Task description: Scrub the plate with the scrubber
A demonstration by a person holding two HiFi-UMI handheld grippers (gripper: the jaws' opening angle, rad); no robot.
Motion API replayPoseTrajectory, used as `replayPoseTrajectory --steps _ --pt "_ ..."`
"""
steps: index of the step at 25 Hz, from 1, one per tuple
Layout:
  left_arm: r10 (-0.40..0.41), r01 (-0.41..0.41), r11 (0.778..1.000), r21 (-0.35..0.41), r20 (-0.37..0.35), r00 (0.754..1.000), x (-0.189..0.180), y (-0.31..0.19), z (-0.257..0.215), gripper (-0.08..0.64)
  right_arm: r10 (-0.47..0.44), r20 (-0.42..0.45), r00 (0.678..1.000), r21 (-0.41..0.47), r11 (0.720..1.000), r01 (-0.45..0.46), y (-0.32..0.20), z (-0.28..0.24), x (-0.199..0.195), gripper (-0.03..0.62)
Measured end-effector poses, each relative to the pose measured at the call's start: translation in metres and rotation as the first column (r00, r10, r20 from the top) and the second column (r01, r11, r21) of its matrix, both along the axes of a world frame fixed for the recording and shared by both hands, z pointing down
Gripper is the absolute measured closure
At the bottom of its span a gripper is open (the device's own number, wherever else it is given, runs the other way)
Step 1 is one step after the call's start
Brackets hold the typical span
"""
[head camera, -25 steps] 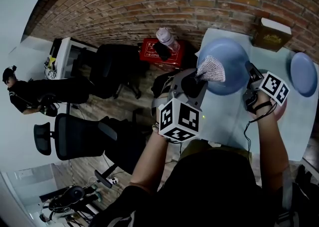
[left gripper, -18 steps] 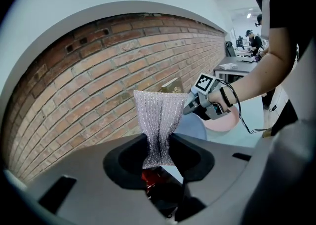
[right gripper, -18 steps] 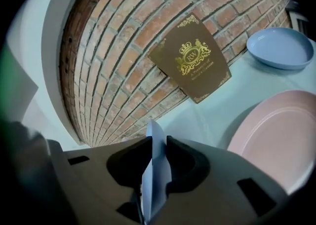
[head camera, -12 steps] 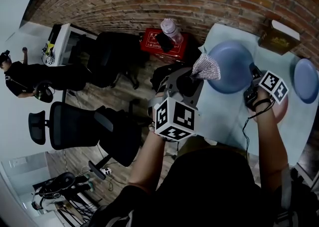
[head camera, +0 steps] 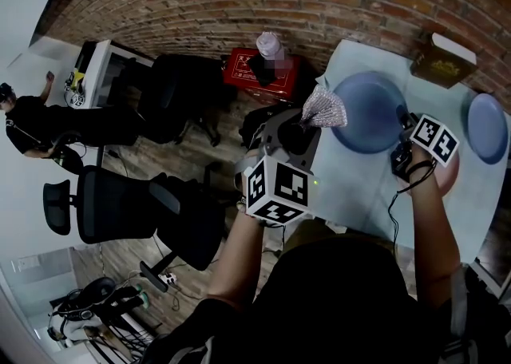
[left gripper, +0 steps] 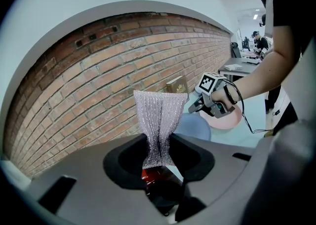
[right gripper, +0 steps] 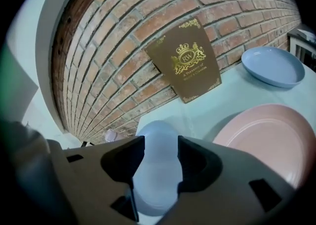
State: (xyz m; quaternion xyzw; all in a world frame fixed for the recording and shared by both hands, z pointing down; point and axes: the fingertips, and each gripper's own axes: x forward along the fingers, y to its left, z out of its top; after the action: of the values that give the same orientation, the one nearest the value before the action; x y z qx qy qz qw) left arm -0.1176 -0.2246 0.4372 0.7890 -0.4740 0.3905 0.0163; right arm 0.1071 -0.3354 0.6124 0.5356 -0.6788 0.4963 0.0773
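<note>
At twelve o'clock on tabletop (head camera: 359, 187), steady plate (head camera: 369, 112) with right gripper (head camera: 402, 120), jaws just opened wide, plate between them ungripped; sweep scrubber (head camera: 323, 108), pinched in left gripper (head camera: 306, 124) at plate's nine o'clock, flat across it.

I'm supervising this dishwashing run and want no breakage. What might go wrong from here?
1. The right hand-held gripper has just been opening its jaws; the blue plate shows in their gap, unpressed. Loose near the table edge, it may slide once scrubbed.
2. The left hand-held gripper pinches the scrubber only at its lower end; hard rubbing might pull it out.
</note>
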Motion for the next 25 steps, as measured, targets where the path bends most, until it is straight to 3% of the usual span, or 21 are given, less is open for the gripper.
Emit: replayPoseTrajectory --steps 12,16,21,25 --pt "0.031 -0.031 0.999 0.011 -0.003 1.0 0.003 0.013 -0.005 0.407 -0.009 -0.007 1.0 0.029 1.0 0.009 0.022 -0.016 0.004 0.388" --pt "0.042 -0.042 0.999 0.022 -0.005 0.999 0.001 0.019 -0.009 0.407 -0.035 -0.056 0.998 0.077 0.996 0.04 0.03 -0.03 0.004 0.388" --pt "0.056 -0.055 0.997 0.054 -0.014 0.998 0.001 0.021 -0.022 0.407 -0.11 -0.169 0.979 0.197 0.97 0.143 0.036 -0.072 -0.001 0.388" --pt "0.074 -0.07 0.993 0.092 -0.036 0.997 0.005 0.019 -0.039 0.405 -0.16 -0.222 0.962 0.3 0.927 0.224 0.042 -0.118 -0.009 0.388"
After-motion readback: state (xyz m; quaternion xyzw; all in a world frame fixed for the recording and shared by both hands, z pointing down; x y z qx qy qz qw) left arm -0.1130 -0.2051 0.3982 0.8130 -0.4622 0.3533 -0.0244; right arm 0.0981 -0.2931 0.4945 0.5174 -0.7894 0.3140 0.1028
